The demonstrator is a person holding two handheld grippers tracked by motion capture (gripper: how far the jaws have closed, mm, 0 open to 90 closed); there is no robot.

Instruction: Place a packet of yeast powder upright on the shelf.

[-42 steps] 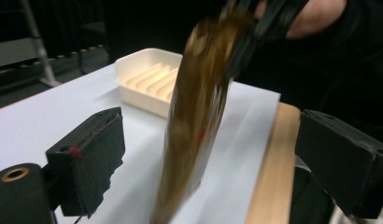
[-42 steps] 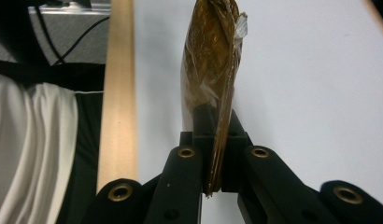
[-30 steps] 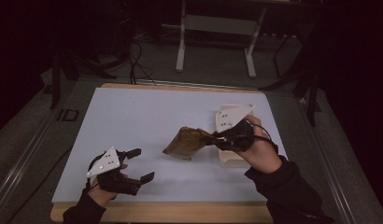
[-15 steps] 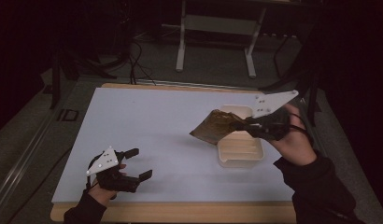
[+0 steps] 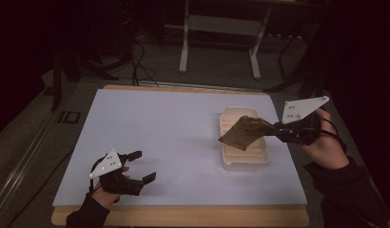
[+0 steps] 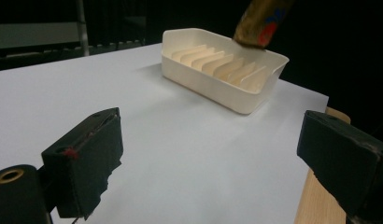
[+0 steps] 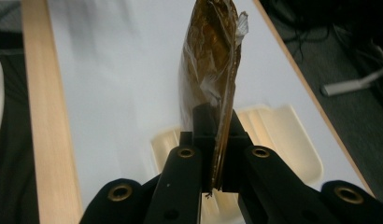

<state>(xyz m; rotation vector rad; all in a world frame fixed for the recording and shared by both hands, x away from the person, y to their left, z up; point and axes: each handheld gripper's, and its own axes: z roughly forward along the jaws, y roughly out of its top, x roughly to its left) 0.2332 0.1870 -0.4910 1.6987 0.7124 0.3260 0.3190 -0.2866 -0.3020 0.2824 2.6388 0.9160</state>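
A flat brown-gold packet point(image 5: 243, 132) hangs in the air over the cream ribbed tray point(image 5: 226, 124) at the table's right side. My right gripper point(image 5: 277, 129) is shut on the packet's edge; in the right gripper view the packet point(image 7: 210, 70) sticks up from between the closed jaws, above the tray point(image 7: 292, 144). My left gripper point(image 5: 140, 166) rests near the front left of the table, open, nothing between its fingers point(image 6: 84, 158). From the left gripper view the tray point(image 6: 255, 93) stands ahead with the packet's tip point(image 6: 259, 23) above it.
A white sheet point(image 5: 169, 142) covers the wooden tabletop, whose front edge point(image 5: 183, 216) shows below. Metal frame legs point(image 5: 186, 42) and cables point(image 5: 136, 57) stand on the dark floor behind the table.
My right gripper has carried the packet up and to the right, from left of the tray to above it. The left gripper has stayed in place.
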